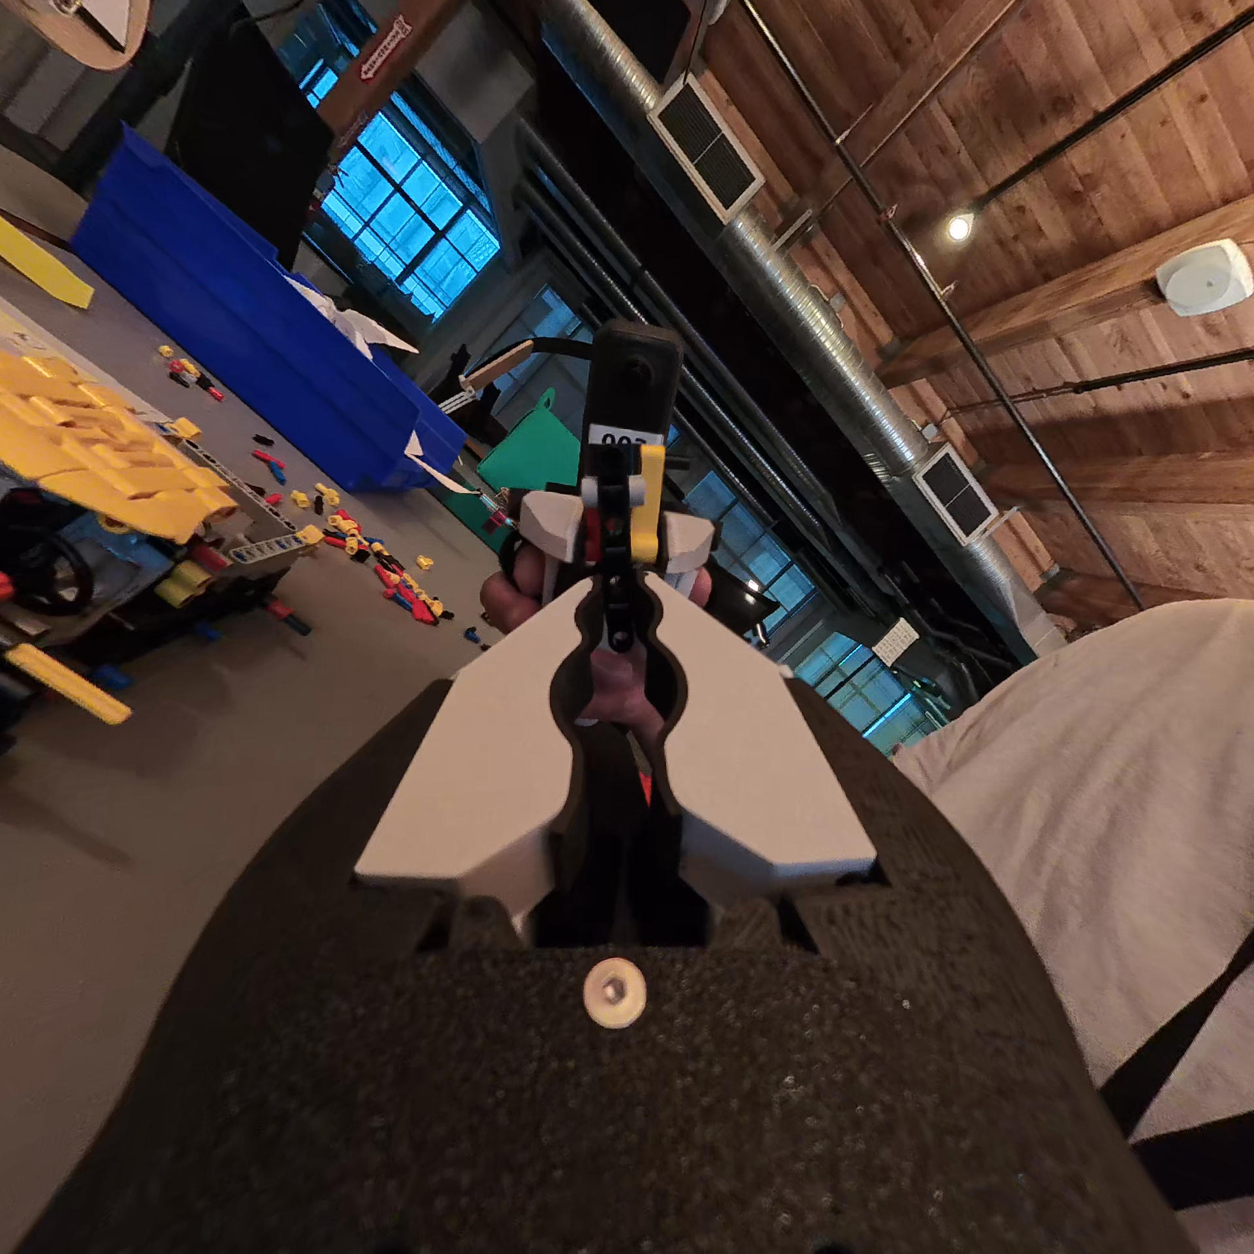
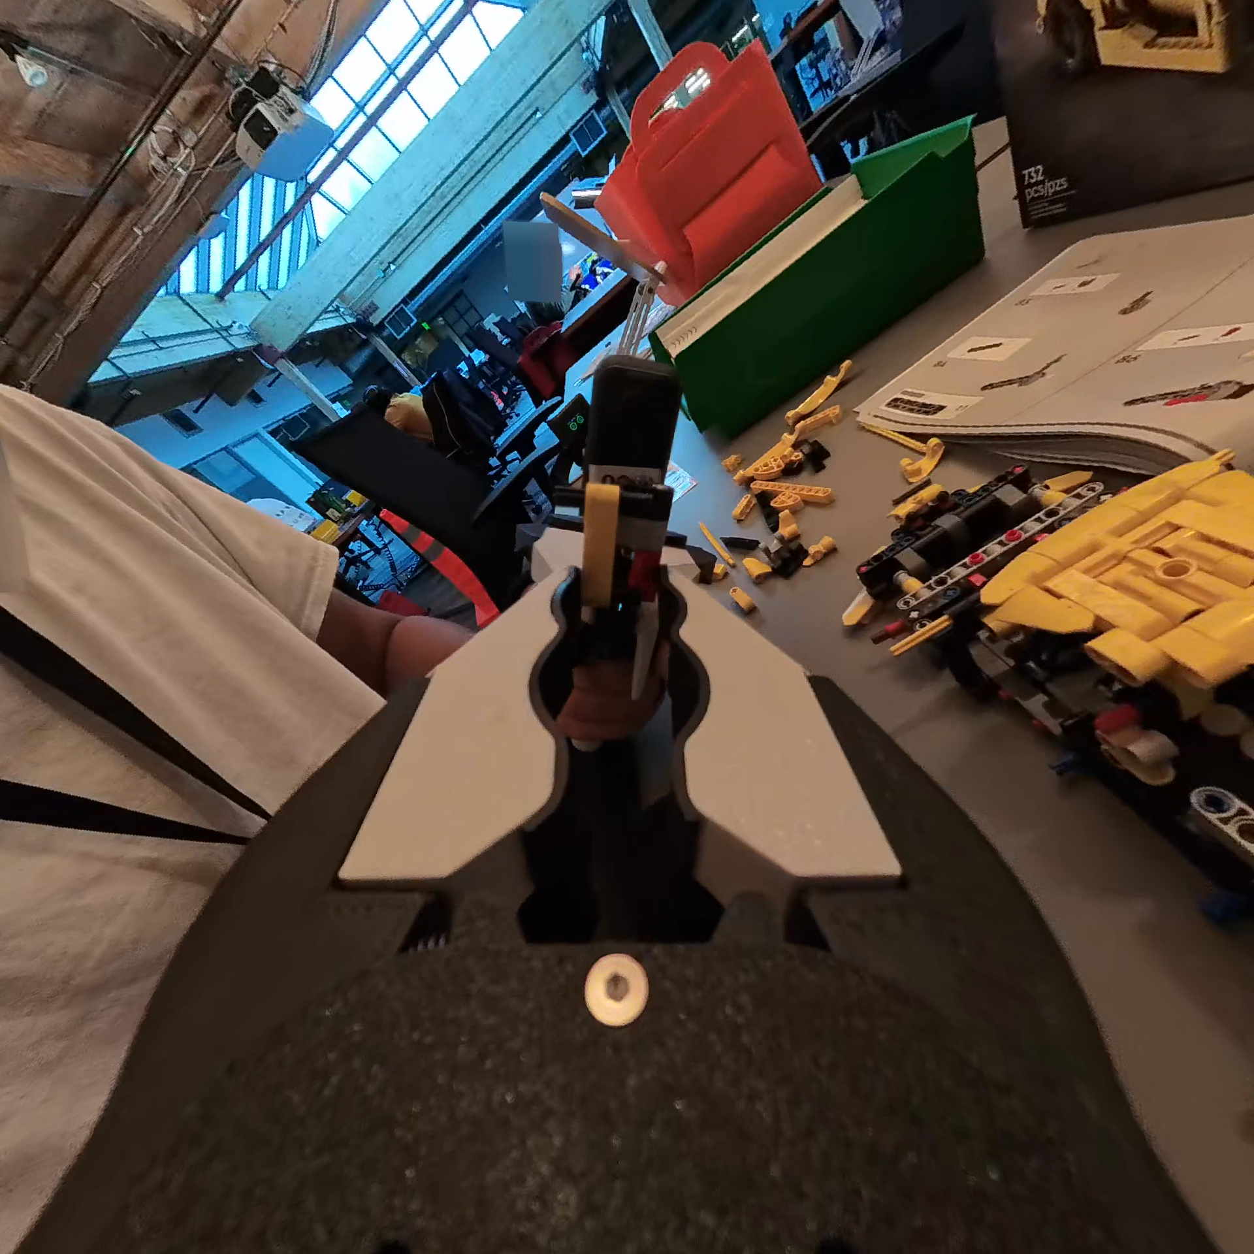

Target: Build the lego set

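Pinching a small black-and-yellow lego piece point(image 1: 621, 543) from both ends, left claw point(image 1: 619, 631) and right claw point(image 2: 614, 611) both pressed together on it, raised above the surface point(image 1: 285, 712). Better pressing squarely, keeping pins aligned, avoiding twisting. Showing only in the left view: blue bin point(image 1: 258, 319). Showing only in the right: instruction booklet point(image 2: 1058, 380), green bin point(image 2: 828, 319). Lying in both: yellow car model point(image 2: 1086, 611).

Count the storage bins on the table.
2: a blue bin at the table's far edge in the left wrist view, and a green bin beside the manual in the right. Others may be hidden.
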Demonstrator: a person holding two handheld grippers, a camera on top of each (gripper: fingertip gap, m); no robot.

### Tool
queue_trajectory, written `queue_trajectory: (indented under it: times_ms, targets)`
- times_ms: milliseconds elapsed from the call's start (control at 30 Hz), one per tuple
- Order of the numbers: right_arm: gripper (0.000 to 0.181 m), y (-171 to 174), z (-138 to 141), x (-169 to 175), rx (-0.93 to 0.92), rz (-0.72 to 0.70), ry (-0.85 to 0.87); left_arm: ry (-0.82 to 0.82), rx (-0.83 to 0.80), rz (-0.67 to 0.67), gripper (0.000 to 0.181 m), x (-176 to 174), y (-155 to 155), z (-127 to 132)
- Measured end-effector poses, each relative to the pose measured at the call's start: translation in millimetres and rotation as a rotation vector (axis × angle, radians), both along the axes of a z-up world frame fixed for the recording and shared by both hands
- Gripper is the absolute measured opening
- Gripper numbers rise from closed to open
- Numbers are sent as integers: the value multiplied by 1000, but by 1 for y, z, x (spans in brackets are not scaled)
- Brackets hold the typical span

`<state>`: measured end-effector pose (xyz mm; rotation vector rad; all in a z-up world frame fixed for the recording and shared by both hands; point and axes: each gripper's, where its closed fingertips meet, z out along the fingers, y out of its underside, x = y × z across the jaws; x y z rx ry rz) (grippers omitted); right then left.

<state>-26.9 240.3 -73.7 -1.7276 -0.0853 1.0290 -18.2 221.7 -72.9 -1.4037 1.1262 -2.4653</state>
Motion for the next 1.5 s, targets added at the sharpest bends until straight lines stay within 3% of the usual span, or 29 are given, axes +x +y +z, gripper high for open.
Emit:
queue_trajectory:
  times_ms: [400,567,867,1000,1100,1200,1333,1433,1467,1500]
  targets:
    - [15,1,-3,3,-5,-71,7,1,90,45,8,1,-1,-2]
    - [15,-1,-5,4,-34,-28,130,23,63,12,7,2,-1,-5]
    - [30,-3,6,25,3,-71,165,76,54,-85,7,2,-10,-13]
    - [24,-6,1,22,-26,-50,178,104,61,-94,7,4,-11,-18]
    - [23,-3,-5,27,-48,-114,196,133,88,-57,8,8,-6,-23]
    - [22,4,-9,41,-66,-235,312,158,286,64,19,14,0,-33]
    - [23,8,-19,51,-94,-361,447,199,685,258,28,20,11,-50]
    - [23,9,-25,48,-117,-404,488,198,843,345,25,21,13,-52]
    - [23,9,-27,48,-129,-418,496,184,879,383,13,20,16,-49]
    - [23,9,-27,47,-126,-418,506,178,924,413,12,19,19,-48]
